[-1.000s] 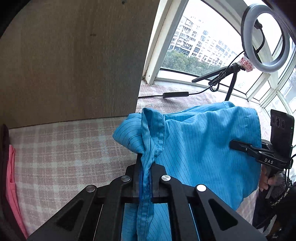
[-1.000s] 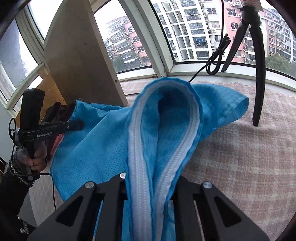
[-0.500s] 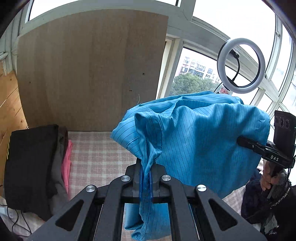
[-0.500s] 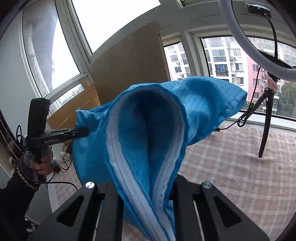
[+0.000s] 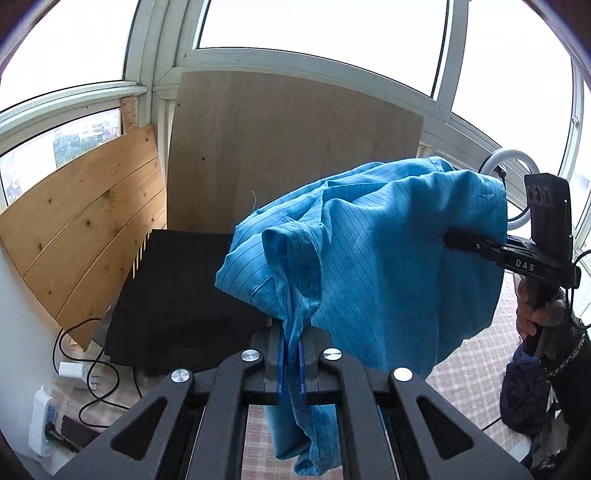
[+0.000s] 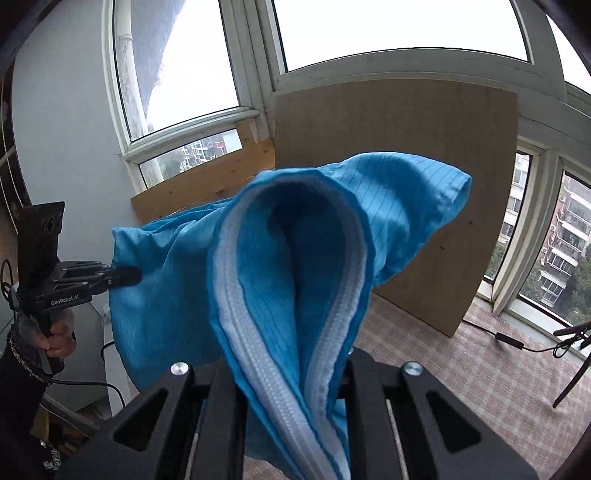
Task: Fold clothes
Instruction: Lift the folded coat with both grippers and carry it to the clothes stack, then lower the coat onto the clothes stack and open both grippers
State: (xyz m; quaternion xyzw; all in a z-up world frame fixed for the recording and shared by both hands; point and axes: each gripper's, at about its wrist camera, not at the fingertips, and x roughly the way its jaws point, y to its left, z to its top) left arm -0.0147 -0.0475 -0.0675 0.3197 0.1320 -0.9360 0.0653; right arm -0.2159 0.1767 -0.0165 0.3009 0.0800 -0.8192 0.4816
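Blue garment lifted higher off the checked surface

Over the last second both tongs have risen and tipped upward, carrying the blue garment [image 5: 369, 258] with them: it lay bunched on the checked cloth [image 6: 461, 369] and now hangs in the air between the left tongs [image 5: 291, 354] and the right tongs [image 6: 291, 369]. The views have swung up from the cloth to the wooden board [image 5: 288, 147] and the upper window panes [image 6: 399, 29]. A black block [image 5: 177, 295] at the left has come into sight, and the ring light [image 5: 511, 158] now sits small behind the garment's right edge.
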